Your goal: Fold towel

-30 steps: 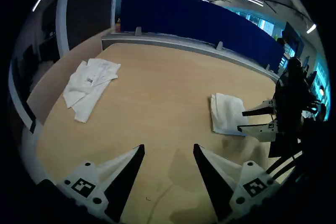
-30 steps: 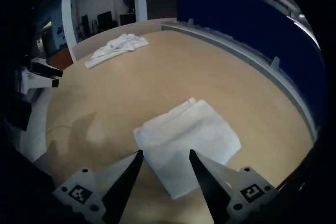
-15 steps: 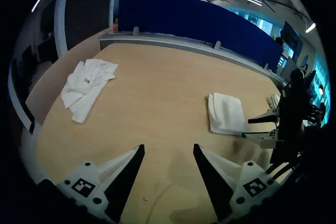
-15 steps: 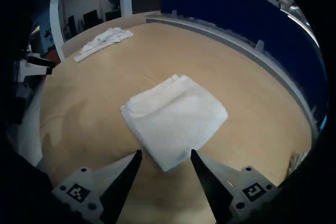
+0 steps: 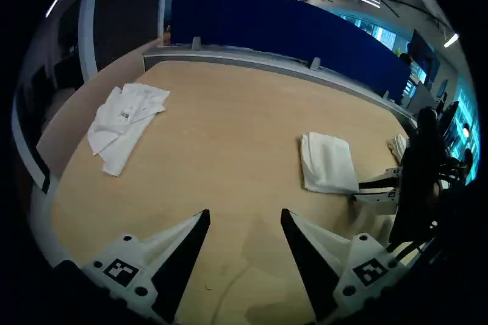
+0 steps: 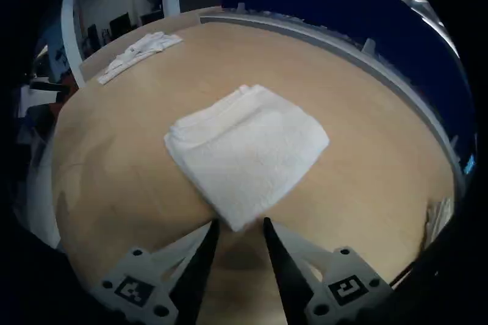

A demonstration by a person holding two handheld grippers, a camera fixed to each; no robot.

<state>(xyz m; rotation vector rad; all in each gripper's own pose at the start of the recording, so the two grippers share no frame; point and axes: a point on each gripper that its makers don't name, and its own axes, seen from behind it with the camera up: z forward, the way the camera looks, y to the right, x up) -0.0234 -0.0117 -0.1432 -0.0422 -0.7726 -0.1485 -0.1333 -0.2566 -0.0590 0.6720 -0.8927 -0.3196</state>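
A folded white towel (image 6: 247, 145) lies on the wooden table (image 6: 366, 142); in the left gripper view the towel (image 5: 328, 162) is at the right. My right gripper (image 6: 239, 222) sits low at the towel's near corner. Its fingers are narrowed but still apart, and the corner pokes between the tips without being clearly pinched. From the left gripper view, the right gripper (image 5: 373, 189) is at the towel's right edge, held by a person in dark clothing. My left gripper (image 5: 244, 215) hovers open over bare table, well left of the towel, with nothing between its fingers.
A crumpled white cloth (image 5: 125, 119) lies at the far left of the table, also seen far back in the right gripper view (image 6: 139, 52). More white cloth (image 5: 398, 144) sits by the right edge. A blue partition (image 5: 287, 26) runs along the table's far side.
My right gripper pulled back and lowered to the towel's near corner, and its fingers narrowed around it. The left gripper barely moved.
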